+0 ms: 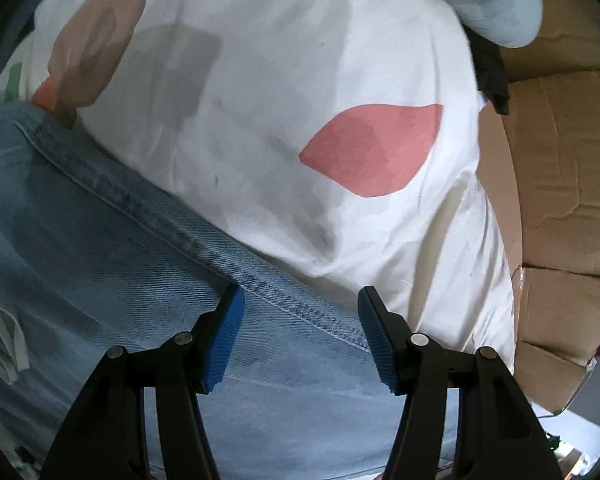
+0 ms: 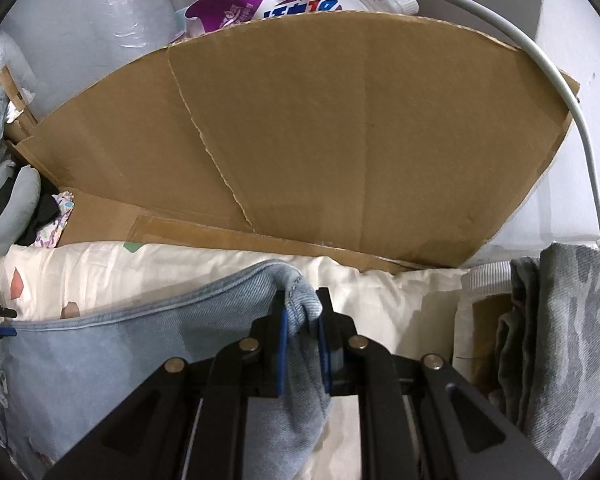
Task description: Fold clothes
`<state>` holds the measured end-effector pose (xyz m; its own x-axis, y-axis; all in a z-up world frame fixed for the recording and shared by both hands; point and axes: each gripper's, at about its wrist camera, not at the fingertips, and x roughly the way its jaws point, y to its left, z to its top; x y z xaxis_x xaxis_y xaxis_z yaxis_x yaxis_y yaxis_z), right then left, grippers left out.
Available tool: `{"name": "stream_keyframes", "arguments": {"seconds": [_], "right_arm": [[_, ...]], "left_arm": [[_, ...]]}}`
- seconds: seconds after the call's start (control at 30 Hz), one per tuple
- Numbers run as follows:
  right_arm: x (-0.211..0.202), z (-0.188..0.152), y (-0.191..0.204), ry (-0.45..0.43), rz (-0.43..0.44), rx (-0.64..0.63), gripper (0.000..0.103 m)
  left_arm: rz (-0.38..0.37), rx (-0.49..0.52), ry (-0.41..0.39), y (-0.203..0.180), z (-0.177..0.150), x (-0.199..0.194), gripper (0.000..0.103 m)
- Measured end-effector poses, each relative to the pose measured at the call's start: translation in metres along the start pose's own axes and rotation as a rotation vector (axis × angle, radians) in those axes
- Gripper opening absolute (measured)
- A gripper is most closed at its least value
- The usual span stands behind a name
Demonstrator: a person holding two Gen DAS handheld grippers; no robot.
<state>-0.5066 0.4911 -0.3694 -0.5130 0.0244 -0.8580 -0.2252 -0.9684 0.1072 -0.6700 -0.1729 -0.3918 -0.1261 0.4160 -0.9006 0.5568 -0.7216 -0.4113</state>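
Observation:
Light blue jeans [image 1: 100,264] lie on a white bedcover [image 1: 268,80] printed with pink and brown shapes. My left gripper [image 1: 300,300] hangs open just above the jeans' stitched edge seam [image 1: 300,308], its blue pads [image 1: 230,320] apart on either side of it and not pressing. In the right wrist view the jeans [image 2: 100,352] spread to the left, and my right gripper [image 2: 302,312] is shut on a bunched corner of the denim [image 2: 300,292], which hangs down between the fingers.
Flattened cardboard [image 2: 340,128] stands right behind the bedcover [image 2: 180,264]. A grey camouflage garment [image 2: 572,340] is piled at the right, under a grey cable [image 2: 540,56]. A detergent pouch [image 2: 284,0] sits behind the cardboard. A pale blue cushion [image 2: 4,212] lies at the left.

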Motion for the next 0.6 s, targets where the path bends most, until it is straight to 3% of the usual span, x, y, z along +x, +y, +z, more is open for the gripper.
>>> {"name": "stream_keyframes", "arguments": {"seconds": [0.07,0.27,0.33,0.4,0.5,0.6], "right_arm": [[0.001,-0.001,0.0,-0.001,0.003,-0.002,0.011],[0.003,-0.003,-0.001,-0.006,0.01,-0.02,0.011],[0.006,-0.005,-0.002,-0.007,0.013,-0.018,0.011],[0.01,-0.006,-0.003,-0.001,0.01,-0.018,0.011],[0.014,-0.006,-0.005,0.008,0.014,-0.009,0.011],[0.01,-0.002,-0.004,0.003,0.009,-0.003,0.011]], "left_arm": [[-0.005,-0.031,-0.008,0.003,0.002,0.004,0.058],[-0.021,-0.164,-0.046,0.019,0.005,0.015,0.029],[-0.012,-0.151,-0.071,0.018,0.001,0.013,0.023],[-0.02,-0.144,-0.095,0.018,-0.002,0.01,0.01],[-0.074,-0.164,-0.129,0.02,-0.005,0.001,0.006],[-0.081,-0.139,-0.153,0.014,-0.008,-0.011,0.005]]}}
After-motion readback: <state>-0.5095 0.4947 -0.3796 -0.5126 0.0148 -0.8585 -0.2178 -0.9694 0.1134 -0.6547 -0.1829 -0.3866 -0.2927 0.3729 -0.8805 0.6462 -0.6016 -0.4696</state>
